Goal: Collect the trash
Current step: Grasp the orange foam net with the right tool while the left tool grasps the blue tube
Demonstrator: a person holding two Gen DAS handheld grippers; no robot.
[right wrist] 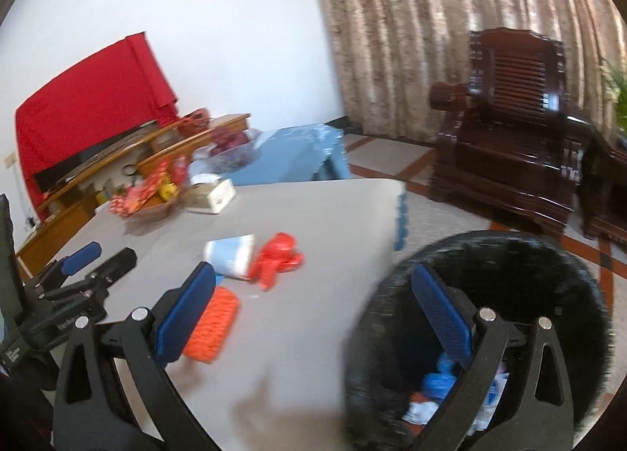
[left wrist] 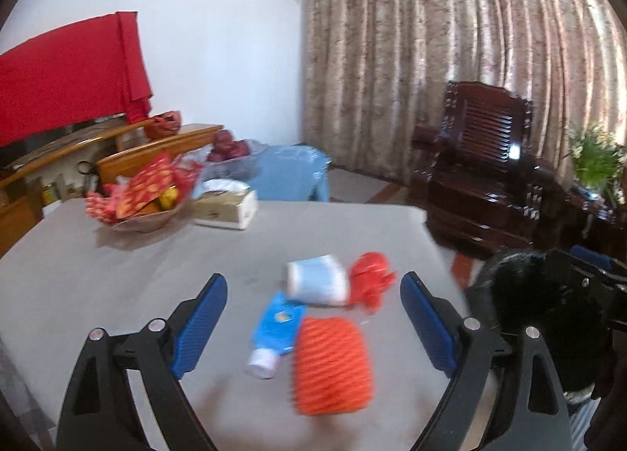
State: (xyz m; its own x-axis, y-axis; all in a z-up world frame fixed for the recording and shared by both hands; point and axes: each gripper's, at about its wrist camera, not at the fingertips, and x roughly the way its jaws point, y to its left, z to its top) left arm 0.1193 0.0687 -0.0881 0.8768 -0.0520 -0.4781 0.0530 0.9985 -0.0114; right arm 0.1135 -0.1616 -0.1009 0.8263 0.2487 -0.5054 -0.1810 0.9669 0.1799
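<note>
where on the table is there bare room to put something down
Bare table lies between the snack bowl and the left gripper, and along the edge by the black bin. It is crowded in the middle: white-and-blue roll, red bag, blue tube and orange net lie bunched.

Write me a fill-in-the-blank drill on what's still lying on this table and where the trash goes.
1. The crumpled plastic bag beside the white roll is ____ in colour.
2. The blue tube lies on the table with its ____ cap pointing toward the camera.
3. Both grippers, left gripper and right gripper, hold ____.
4. The black bin stands off the table's edge and already holds ____.

Missing words: red; white; nothing; trash
</note>
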